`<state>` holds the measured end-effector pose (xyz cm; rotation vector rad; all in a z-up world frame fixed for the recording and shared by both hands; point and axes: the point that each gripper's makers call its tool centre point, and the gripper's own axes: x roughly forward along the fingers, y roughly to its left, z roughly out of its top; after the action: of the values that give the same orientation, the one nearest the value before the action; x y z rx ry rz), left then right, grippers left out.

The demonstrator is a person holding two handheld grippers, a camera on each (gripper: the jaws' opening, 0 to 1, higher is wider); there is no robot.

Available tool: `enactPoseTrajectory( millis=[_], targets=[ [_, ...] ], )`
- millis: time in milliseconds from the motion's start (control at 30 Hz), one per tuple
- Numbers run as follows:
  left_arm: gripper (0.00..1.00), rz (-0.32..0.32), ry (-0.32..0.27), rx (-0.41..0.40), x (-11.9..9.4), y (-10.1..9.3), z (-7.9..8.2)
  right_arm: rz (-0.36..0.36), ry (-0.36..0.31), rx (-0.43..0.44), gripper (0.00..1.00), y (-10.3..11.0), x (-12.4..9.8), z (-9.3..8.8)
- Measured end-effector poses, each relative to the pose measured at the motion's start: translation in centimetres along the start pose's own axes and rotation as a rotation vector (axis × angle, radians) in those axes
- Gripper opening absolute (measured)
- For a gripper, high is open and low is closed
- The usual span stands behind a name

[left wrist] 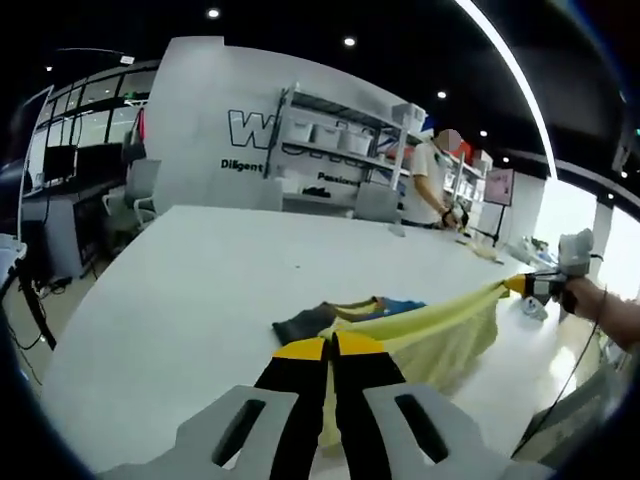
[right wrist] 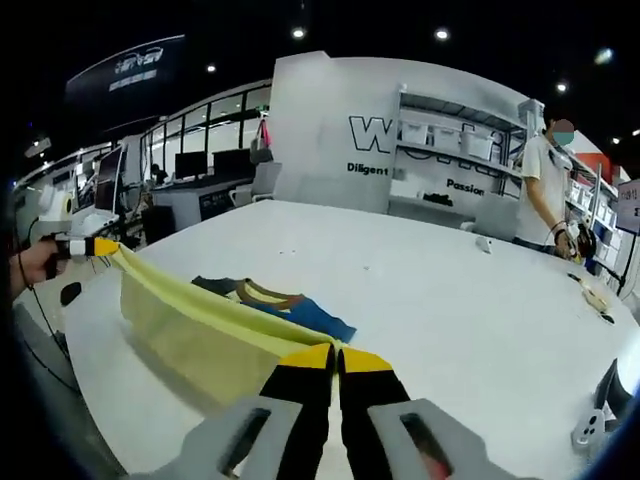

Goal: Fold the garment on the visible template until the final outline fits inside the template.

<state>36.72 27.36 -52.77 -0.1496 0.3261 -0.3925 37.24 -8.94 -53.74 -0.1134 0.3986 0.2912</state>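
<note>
Above the white table (left wrist: 180, 300), both grippers' fingers (right wrist: 335, 362) closed on yellow garment (right wrist: 190, 335), apparently taut

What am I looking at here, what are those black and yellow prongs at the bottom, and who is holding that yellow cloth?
These are two fisheye pictures, each taken by a camera riding on a hand-held gripper. A person holds one gripper in each hand; there is no robot arm.

In the left gripper view, the prongs at the bottom are the left gripper, closed on one end of a yellow garment. At the right edge, the person's hand holds the other gripper, which pinches the far end.

In the right gripper view, the right gripper is closed on its end, and the same cloth stretches away to the other gripper at the left.

The cloth hangs taut between them over a white table. Behind it lies a small pile of clothes, dark, blue and mustard. Another person stands by shelves further back.
</note>
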Motion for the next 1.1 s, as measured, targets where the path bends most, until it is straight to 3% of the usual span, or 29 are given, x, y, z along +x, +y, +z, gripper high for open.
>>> enactPoseTrajectory(
  millis=[133, 367, 467, 733, 933, 1100],
  targets=[
    [0.0, -0.037, -0.05, -0.022, 1.1, -0.1, 1.4, -0.013, -0.008, 0.001, 0.0, -0.7, 1.0, 0.3],
    [0.0, -0.014, -0.057, 0.013, 3.1, 0.9, 1.9, -0.013, -0.038, 0.004, 0.0, -1.2, 2.8, 1.4],
    [0.0, -0.003, -0.072, 0.022, 3.8, 1.4, 2.4, -0.006, -0.067, 0.066, 0.0, -1.5, 3.6, 1.9],
    [0.0, -0.013, -0.094, 0.026, 6.2, 1.8, 3.4, -0.025, -0.073, 0.053, 0.0, -2.4, 5.4, 2.5],
    [0.0, -0.011, -0.087, 0.046, 8.0, 2.6, 3.5, -0.032, -0.069, 0.042, 0.0, -2.9, 7.3, 2.7],
    [0.0, 0.001, -0.052, 0.045, 9.7, 3.7, 2.5, -0.034, -0.053, 0.045, 0.0, -3.0, 9.1, 2.3]
  ],
)
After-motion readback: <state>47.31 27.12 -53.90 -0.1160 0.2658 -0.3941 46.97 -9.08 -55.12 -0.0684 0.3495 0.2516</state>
